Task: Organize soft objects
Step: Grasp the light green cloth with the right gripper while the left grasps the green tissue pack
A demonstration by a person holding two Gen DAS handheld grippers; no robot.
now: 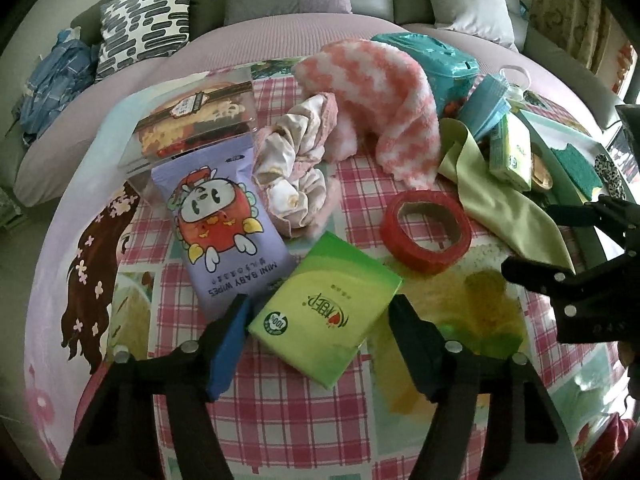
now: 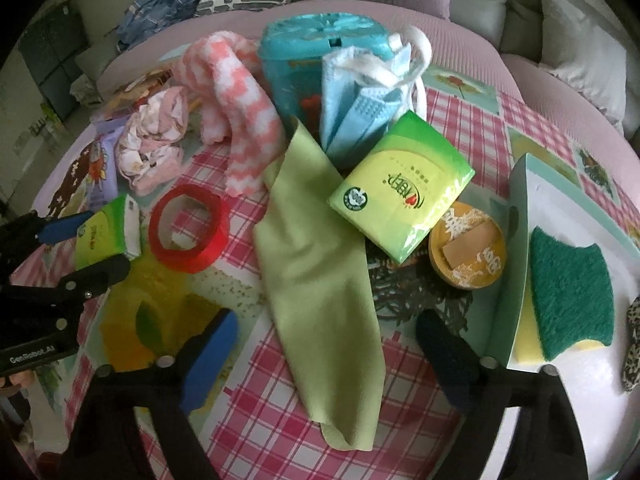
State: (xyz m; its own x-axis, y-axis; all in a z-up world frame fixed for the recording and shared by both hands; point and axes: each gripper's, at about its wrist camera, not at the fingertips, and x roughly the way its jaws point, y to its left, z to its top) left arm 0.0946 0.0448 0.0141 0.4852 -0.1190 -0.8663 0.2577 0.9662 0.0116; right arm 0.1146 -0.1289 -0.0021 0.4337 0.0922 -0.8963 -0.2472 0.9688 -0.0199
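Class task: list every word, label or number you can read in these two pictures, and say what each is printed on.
"MINI BABY WIPES": purple wipes pouch, upside down.
"100%": round badge on green tissue pack.
"GenRobot.AI": black left gripper body.
Tissue pack logos, clear box label, gold lid characters: unreadable.

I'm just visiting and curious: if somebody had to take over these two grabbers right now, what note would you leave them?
Left gripper: jaws open around the near green tissue pack, not pressing it.
Right gripper: jaws open over the green cloth, holding nothing.
In the white tray: a green sponge and a leopard-print item at its edge.
Left on the table: pink-and-white towel, scrunchie, face masks, second tissue pack, baby wipes, red tape roll.
Most of the sorting remains.
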